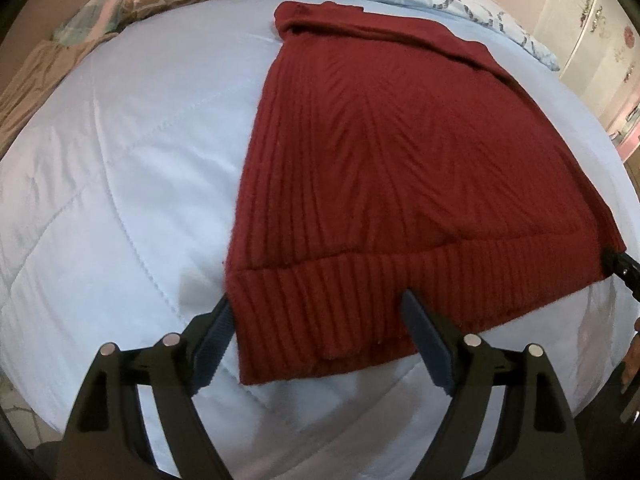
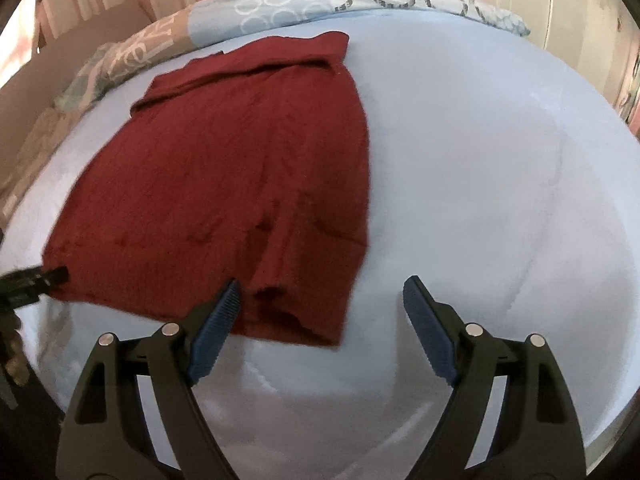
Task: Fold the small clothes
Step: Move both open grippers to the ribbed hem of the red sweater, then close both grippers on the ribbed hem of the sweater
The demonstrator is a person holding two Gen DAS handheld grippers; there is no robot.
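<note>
Two views covered the moment. From the left wrist, the left gripper (image 1: 318,312) stood with jaws wide apart over the ribbed hem of the dark red knitted sweater (image 1: 384,168), spread flat on the pale blue quilt (image 1: 120,160). From the right wrist, the right gripper (image 2: 320,312) was equally agape at the hem's other corner. Probably a fold was starting; next, both would need to pinch the hem.
</note>
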